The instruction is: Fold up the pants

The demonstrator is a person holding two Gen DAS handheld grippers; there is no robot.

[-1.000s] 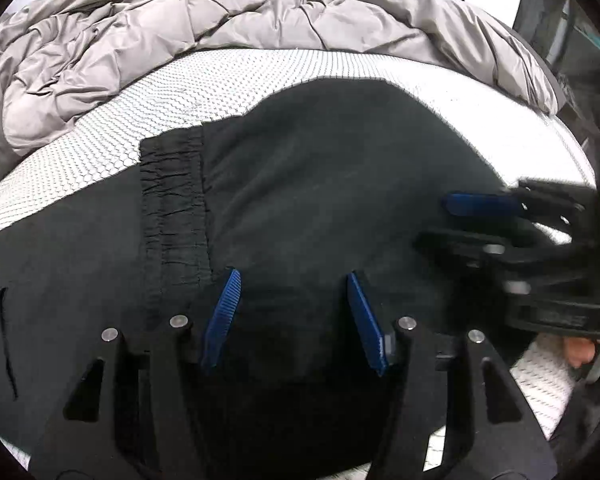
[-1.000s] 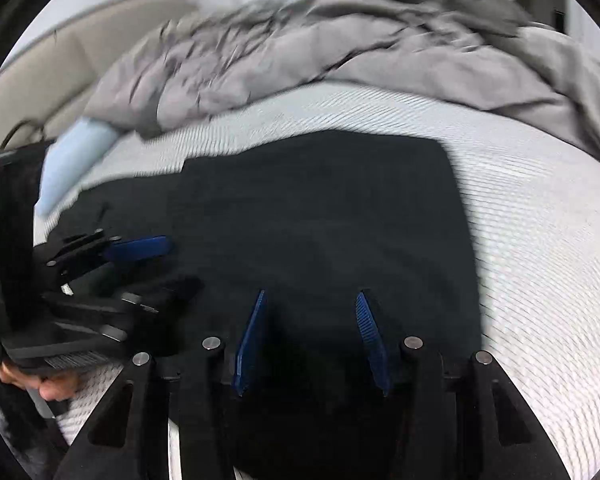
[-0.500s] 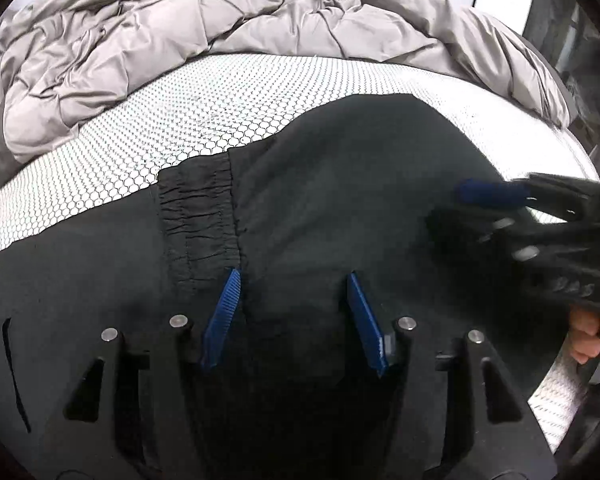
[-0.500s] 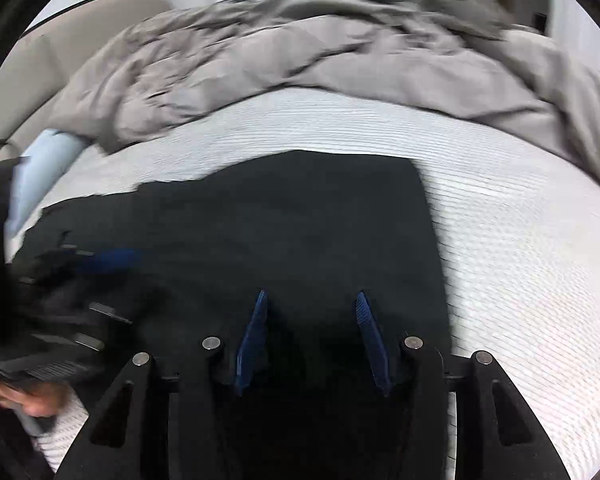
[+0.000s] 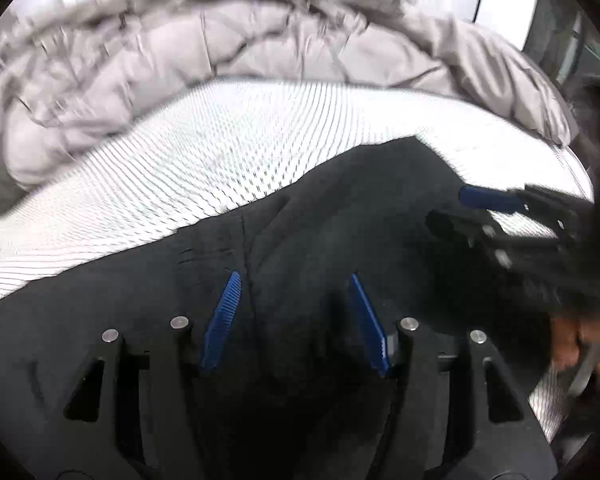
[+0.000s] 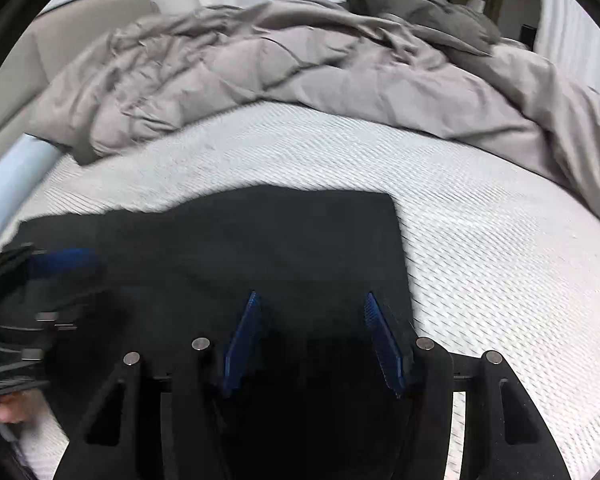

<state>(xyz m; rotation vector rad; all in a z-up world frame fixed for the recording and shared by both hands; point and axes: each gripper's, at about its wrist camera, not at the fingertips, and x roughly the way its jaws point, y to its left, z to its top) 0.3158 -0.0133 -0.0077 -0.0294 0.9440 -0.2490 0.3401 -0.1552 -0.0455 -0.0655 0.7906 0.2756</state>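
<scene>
Black pants (image 5: 340, 216) lie folded flat on the white mattress; in the right wrist view they (image 6: 260, 240) form a dark rectangle with a square far-right corner. My left gripper (image 5: 294, 280) is open just above the fabric, near a seam. My right gripper (image 6: 312, 300) is open over the near right part of the pants. Each gripper shows in the other's view: the right one (image 5: 500, 216) at the right edge, the left one (image 6: 40, 280) at the left edge. Neither holds fabric.
A rumpled grey duvet (image 6: 300, 64) is heaped along the far side of the white textured mattress (image 6: 500, 248). A light blue pillow (image 6: 12, 184) lies at the far left. A beige headboard (image 6: 60, 32) stands behind it.
Both grippers have drawn back toward the near edge, so the pants sit lower in both views. The elastic waistband has slid under the left fingers. Jaws stay open.
</scene>
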